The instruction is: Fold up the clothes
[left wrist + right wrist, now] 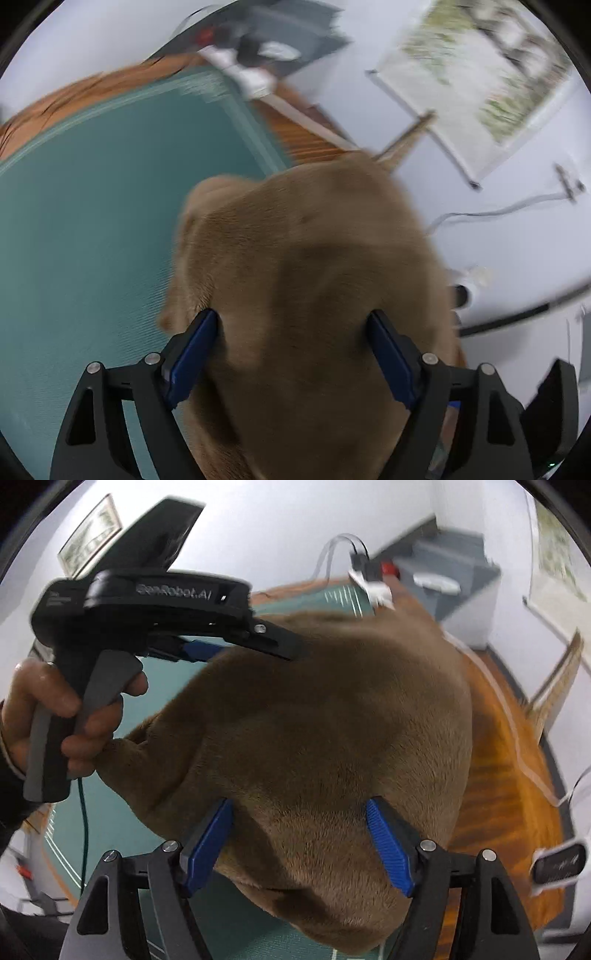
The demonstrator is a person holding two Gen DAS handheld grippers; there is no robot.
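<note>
home room — framed picture | wood floor — green mat

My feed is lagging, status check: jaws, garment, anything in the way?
Left gripper and right gripper: jaws spread wide, brown fleece garment bunched between. Garment lifted over green mat. Nothing blocking; frames blurred.

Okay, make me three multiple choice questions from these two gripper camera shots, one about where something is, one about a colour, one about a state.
1. Where is the green mat?
A. on the wooden table
B. on the wall
C. over the garment

2. What colour are the right gripper finger pads?
A. red
B. blue
C. white

3. How is the brown fleece garment?
A. flat
B. neatly folded
C. bunched, with both grippers' pads spread around it

Answers: 1 A, wood borders the mat. 2 B, both pads are blue. 3 C, the left gripper shows fabric between wide pads too.
</note>
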